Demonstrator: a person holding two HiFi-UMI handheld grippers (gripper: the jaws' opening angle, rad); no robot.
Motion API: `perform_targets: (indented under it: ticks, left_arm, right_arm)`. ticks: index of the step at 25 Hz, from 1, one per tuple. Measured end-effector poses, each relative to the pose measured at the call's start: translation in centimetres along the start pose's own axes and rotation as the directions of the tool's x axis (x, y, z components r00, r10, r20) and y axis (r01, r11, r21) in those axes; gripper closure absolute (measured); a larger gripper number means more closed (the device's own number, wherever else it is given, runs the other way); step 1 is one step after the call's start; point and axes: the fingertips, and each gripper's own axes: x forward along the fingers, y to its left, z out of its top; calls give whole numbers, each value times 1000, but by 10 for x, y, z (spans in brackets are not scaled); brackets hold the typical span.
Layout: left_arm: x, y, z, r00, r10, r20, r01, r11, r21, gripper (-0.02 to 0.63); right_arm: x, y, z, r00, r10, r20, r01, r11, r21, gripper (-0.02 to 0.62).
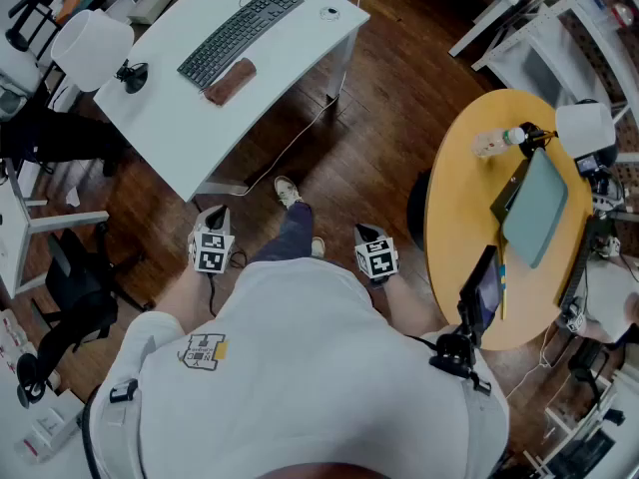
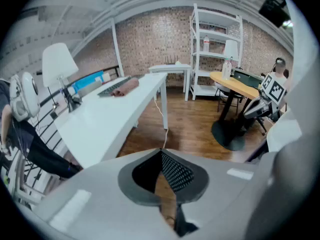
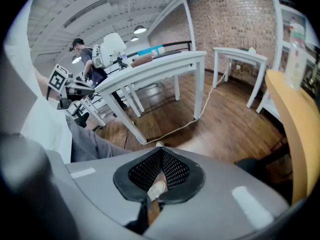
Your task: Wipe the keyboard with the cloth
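Cloth [image 1: 230, 81] lies just beside the keyboard [image 1: 240, 33] on the white worktop [image 1: 170, 128], untouched. Left tool [image 1: 214, 220] and right tool [image 1: 369, 236] are pressed together, empty. I carry them low, well apart from the worktop, as the approach seems not yet begun.

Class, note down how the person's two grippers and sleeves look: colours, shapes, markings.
Both the left gripper and right gripper have smooth grey bodies tapering to a point, with black dimpled pads inside. Each carries a white cube printed with black square markers. The person wears a white short-sleeved shirt.
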Motion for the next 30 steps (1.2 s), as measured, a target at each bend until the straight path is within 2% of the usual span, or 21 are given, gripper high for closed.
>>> perform_targets:
  ticks: [4,6,10,13,16,18,19,22,23,24,25,27,30]
  left_arm:
    - [28,59,64,992,53,115,-54,999,4,606]
    - [40,86,99,982,86,169,-84,996,-19,606]
    - [77,119,150,967,111,228,-104,994,-44,606]
    - [97,143,175,960,126,249,-118,992,-45,606]
    - [101,155,187,957,154,246,-141,988,-68,606]
    - [103,163,195,953,173,250,-159,984,-77,599]
    - [105,167,198,950,186,250,-170,982,-87,583]
    - [104,172,197,942,248,226,-223,966,-128,583]
    - [104,173,196,939,271,210,-247,960,-136,583]
    - [104,174,194,936,296,190,-271,952,-143,583]
    - [105,176,192,933,320,167,-296,943,-154,583]
    - [108,178,191,924,362,121,-335,921,-198,583]
    - [111,179,195,907,418,50,-391,880,-269,583]
  right_arm:
    - [32,12,100,997,23,73,-14,991,-132,595]
    - [36,20,159,992,61,109,-34,971,-235,595]
    - [43,33,273,969,180,172,-82,883,-462,595]
    - [57,60,341,942,287,174,-125,781,-612,594]
    - [67,92,397,913,392,109,-180,630,-756,541]
    - [77,113,429,899,432,67,-176,498,-849,520]
    - [83,123,442,894,445,41,-167,417,-893,509]
    - [105,150,461,875,479,-74,-156,132,-979,497]
    - [114,155,465,868,483,-114,-155,47,-987,489]
    - [125,159,470,862,483,-153,-163,-22,-986,475]
    - [136,160,475,855,481,-196,-183,-73,-980,455]
    - [157,159,486,833,468,-295,-256,-145,-956,428]
    - [180,158,492,770,415,-484,-397,-281,-874,374]
